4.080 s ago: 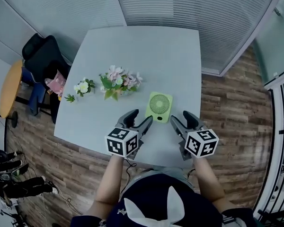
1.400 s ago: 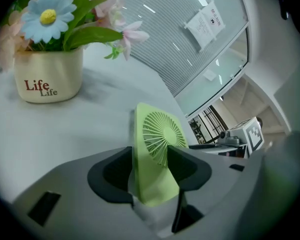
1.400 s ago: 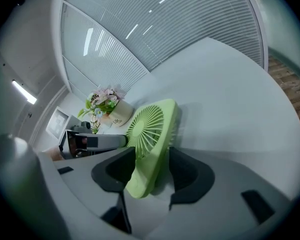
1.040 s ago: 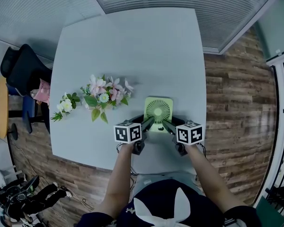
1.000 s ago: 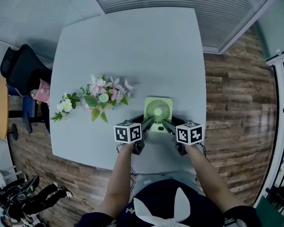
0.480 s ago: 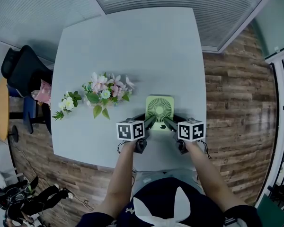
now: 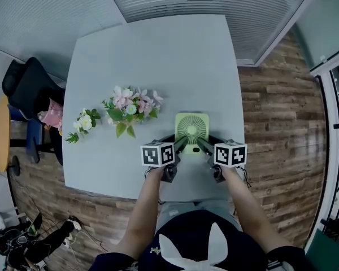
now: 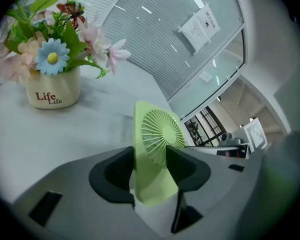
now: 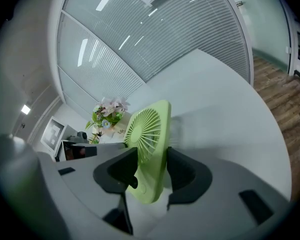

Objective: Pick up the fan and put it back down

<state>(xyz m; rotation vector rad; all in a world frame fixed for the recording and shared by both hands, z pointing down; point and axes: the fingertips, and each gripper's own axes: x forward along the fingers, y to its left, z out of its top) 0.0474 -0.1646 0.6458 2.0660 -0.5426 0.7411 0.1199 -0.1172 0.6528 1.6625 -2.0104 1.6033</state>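
Both grippers are clamped on the green fan (image 7: 191, 130), one at each near corner, presumably so a thin flat slab stays level and cannot swing as it would from a single pinch.

Far left, off the table (image 7: 158, 55), stands a dark chair (image 7: 28, 89). On the table's left part sits a small flower sprig (image 7: 85, 123), then a bigger bouquet (image 7: 131, 105) in a cream pot (image 8: 52, 91). Both are apart from the fan, so they should not get in the way.

Next comes the left gripper (image 7: 182, 144). In the left gripper view its dark pads (image 8: 117, 171) press the fan's front and back faces, low on the body below the round grille.

Between the two grippers, the fan lies near the table's front edge, slightly right of centre, grille up in the head view. It looks tipped up from the tabletop; whether it is fully clear of the surface cannot be told.

Right of it, the right gripper (image 7: 202, 144) mirrors the hold, jaws closed on the opposite lower corner, with the pads again clear of the grille, likely to spare the thin ribs.
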